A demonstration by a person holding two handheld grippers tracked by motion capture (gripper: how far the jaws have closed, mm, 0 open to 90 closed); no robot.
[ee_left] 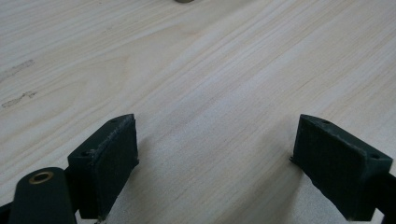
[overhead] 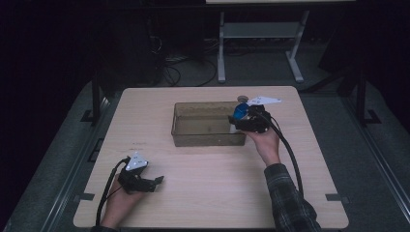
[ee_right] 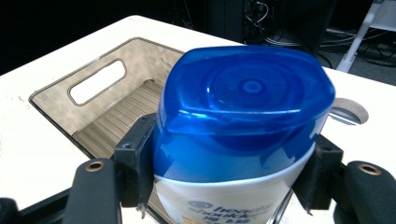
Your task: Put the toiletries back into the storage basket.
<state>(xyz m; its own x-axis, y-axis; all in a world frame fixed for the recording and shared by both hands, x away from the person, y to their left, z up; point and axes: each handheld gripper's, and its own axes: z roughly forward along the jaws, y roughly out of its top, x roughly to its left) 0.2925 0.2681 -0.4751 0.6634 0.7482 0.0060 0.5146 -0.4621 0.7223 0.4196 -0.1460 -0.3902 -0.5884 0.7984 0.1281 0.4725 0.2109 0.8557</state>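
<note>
Clamping a shampoo bottle (ee_right: 233,140) just below its blue cap (ee_right: 245,100), the right gripper (overhead: 241,121) had its two black jaws pressed against opposite sides of the white body, with the bottle pointing away from the hand. In the high view this gripper sat at the right end of a translucent brown bin (overhead: 203,137), the cap showing as a blue spot at the bin's near-right corner, over or just inside the rim; whether the bottle's base already touched the bin floor could not be told. The right gripper view looked past the cap into the bin, which held nothing visible on its ribbed floor and had a handle slot cut in the far wall. A small round object (overhead: 242,99) lay on the desk (overhead: 217,193) just beyond the bin. The left gripper (overhead: 157,181) rested well apart from all this, near the desk's front-left corner, its jaws spread wide over bare wood and holding nothing. The step in hand looked like placing the bottle into the bin. The next move probably called for carrying the bottle further over the opening, lowering it until it rested on the floor, and only then spreading the jaws, keeping clear of the bin wall.
</note>
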